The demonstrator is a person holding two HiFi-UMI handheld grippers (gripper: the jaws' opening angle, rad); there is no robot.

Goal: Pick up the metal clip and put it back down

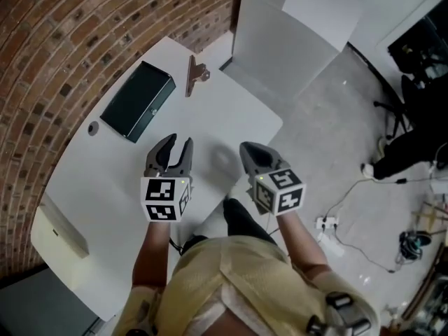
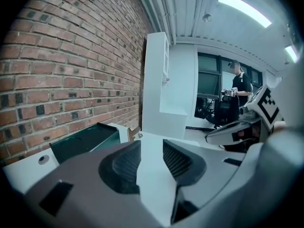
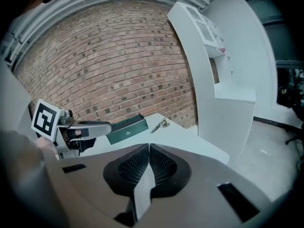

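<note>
The metal clip [image 1: 194, 74] lies on the white table [image 1: 231, 117] near its far edge, just right of a dark green box [image 1: 136, 100]. It shows small in the left gripper view, clip [image 2: 136, 134], and in the right gripper view, clip [image 3: 158, 124]. My left gripper [image 1: 178, 143] hovers over the table's middle, well short of the clip, jaws apart and empty [image 2: 151, 144]. Beside it on the right, my right gripper [image 1: 250, 148] is shut with nothing between its pads [image 3: 148, 147].
The green box [image 3: 126, 129] sits along the brick wall side. A small round disc [image 1: 93, 127] lies left of the box. A white cabinet [image 3: 223, 94] stands past the table's far corner. A person [image 2: 241, 87] stands far off in the room. Cables lie on the floor [image 1: 350, 215].
</note>
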